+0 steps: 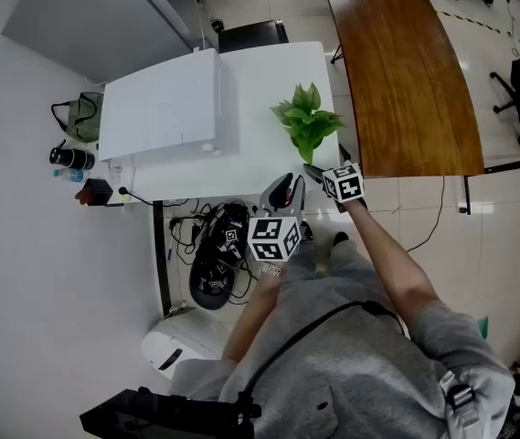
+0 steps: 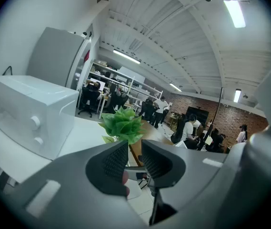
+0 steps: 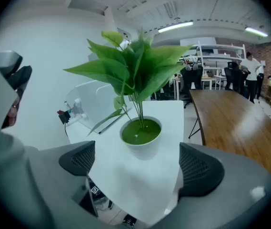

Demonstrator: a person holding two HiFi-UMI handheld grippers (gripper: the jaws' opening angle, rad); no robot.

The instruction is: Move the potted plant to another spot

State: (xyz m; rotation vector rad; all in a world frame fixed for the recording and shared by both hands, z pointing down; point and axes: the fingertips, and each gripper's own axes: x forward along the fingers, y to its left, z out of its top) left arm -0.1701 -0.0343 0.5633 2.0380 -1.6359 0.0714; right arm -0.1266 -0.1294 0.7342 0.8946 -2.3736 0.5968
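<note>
I am holding the right gripper [image 3: 139, 165] with its jaws spread wide, and nothing is pressing on either pad. The potted plant [image 3: 141, 133] is showing broad, pointed green leaves rising on thin stems from green filling in a round white pot. It is standing upright just ahead of this gripper, in line with the gap between the jaws but clear of both, on the white rectangular table [image 3: 125, 187]. The left gripper [image 2: 135, 159] is hovering to its left, jaws drawn almost together, gripping nothing.
</note>
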